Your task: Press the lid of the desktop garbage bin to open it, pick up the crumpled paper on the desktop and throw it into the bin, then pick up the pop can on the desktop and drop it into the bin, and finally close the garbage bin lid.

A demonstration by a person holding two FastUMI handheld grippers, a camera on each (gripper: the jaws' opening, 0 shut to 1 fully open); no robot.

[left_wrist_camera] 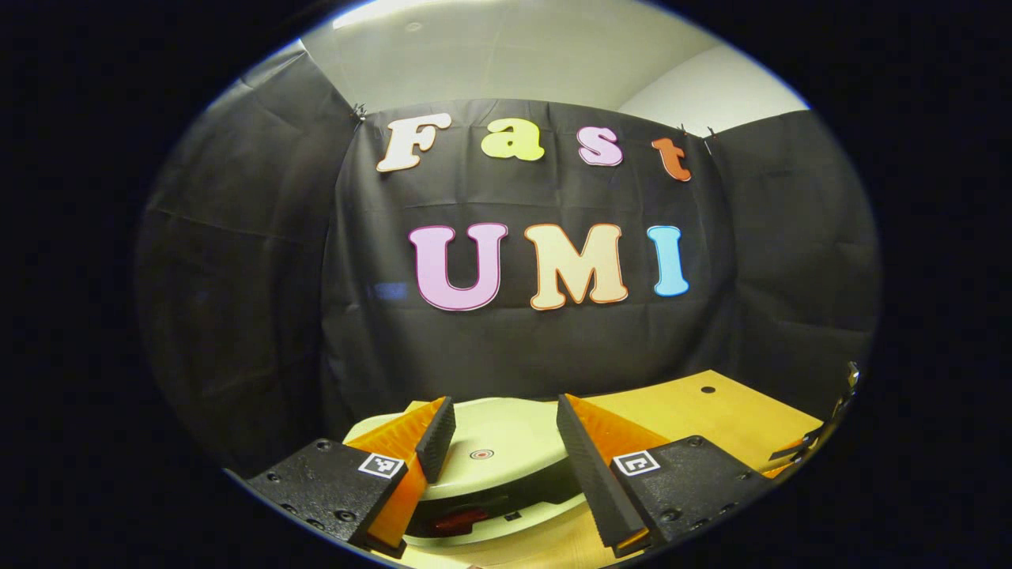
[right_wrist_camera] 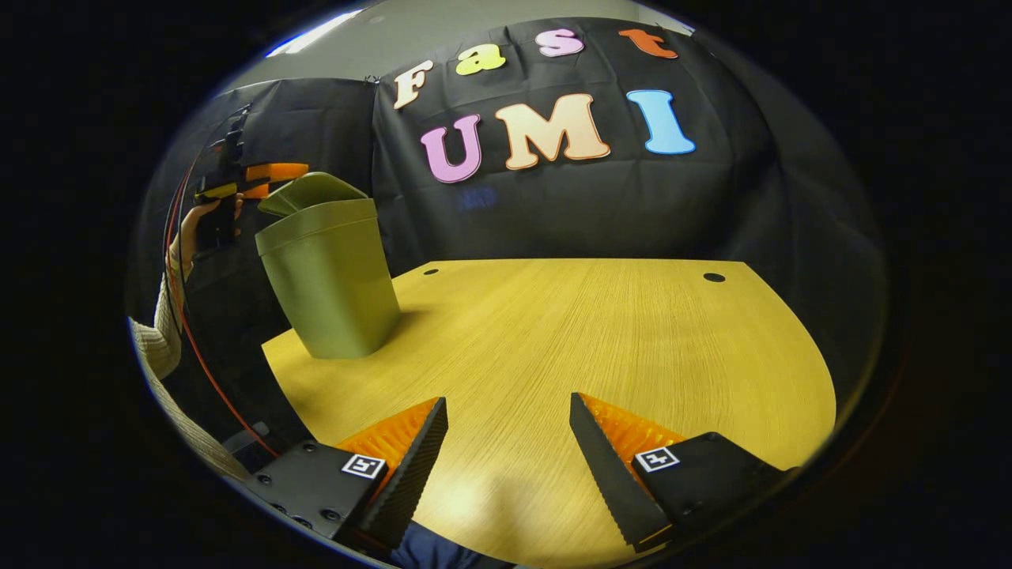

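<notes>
Your left gripper (left_wrist_camera: 506,442) sits right over the bin lid (left_wrist_camera: 506,442), fingers spread wide with nothing between them, tips straddling the lid's top. In the left gripper view the lid looks pale green with a small round mark near its centre; a dark gap with a red part shows under its front edge. In the right gripper view the garbage bin (right_wrist_camera: 330,276) stands at the far left corner of the wooden table (right_wrist_camera: 601,340), lid (right_wrist_camera: 310,192) tilted up, not flat. Your left gripper (right_wrist_camera: 265,174) is up beside the lid's left side there, held by your hand (right_wrist_camera: 207,217), knit sleeve (right_wrist_camera: 158,332) below it. Touching or not, can't tell. Your right gripper (right_wrist_camera: 508,442) hangs low over bare tabletop, fingers wide apart, holding nothing, well away from the bin.
</notes>
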